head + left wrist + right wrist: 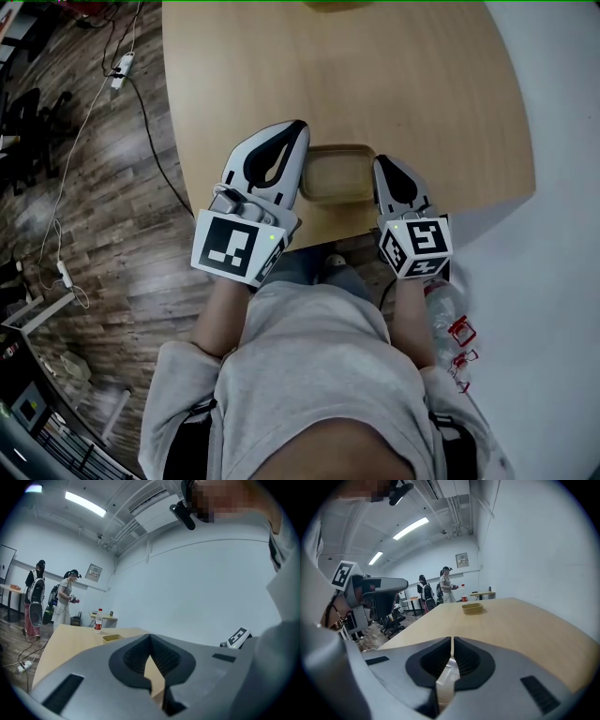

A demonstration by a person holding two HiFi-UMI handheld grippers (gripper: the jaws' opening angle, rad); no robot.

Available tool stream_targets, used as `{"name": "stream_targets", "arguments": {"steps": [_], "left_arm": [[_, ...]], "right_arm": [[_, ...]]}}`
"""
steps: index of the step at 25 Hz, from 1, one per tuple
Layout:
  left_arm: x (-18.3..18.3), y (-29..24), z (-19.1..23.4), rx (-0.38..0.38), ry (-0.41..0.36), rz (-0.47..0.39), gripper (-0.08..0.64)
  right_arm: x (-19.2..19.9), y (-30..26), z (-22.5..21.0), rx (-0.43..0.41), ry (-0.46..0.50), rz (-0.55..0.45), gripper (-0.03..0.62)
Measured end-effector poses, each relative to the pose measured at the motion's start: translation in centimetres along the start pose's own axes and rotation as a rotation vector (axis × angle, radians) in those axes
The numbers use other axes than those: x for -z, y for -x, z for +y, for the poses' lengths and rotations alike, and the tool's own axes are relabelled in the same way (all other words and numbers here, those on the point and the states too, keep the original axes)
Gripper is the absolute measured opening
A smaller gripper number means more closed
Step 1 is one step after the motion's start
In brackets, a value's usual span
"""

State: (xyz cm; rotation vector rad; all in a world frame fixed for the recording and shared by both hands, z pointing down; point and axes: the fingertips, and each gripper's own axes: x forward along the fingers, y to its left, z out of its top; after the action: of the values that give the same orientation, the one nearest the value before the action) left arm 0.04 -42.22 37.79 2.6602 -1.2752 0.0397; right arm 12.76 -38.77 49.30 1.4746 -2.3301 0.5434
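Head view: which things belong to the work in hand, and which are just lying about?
In hand: left gripper, right gripper, the tan tray lying between them, the table.
Lying about: far tray, water bottle, floor cables, power strip.

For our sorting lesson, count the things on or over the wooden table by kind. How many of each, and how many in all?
Hand-held grippers: 2 (left hand-held gripper, right hand-held gripper)
Trays: 2 (near tray between the grippers, far tray at the table's far end)
Total: 4
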Motion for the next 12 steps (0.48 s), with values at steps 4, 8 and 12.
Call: {"name": "stream_targets", "arguments": {"steps": [4,8,12], "left_arm": [[-0.2,-0.1,0.4,0.003,0.006,0.005,0.011],[0.6,0.2,0.2,0.003,0.003,0.010,0.011],[1.0,0.3,0.4,0.001,0.007,0.018,0.011]], "right_arm": [[1.2,-0.3,-1.1,0.043,-0.024,0.046,0.012],[4.0,-0.3,-1.8,0.068,-0.052,0.100,0.014],[5.7,-0.6,-2.3,0.088,-0.092,0.140,0.015]]}}
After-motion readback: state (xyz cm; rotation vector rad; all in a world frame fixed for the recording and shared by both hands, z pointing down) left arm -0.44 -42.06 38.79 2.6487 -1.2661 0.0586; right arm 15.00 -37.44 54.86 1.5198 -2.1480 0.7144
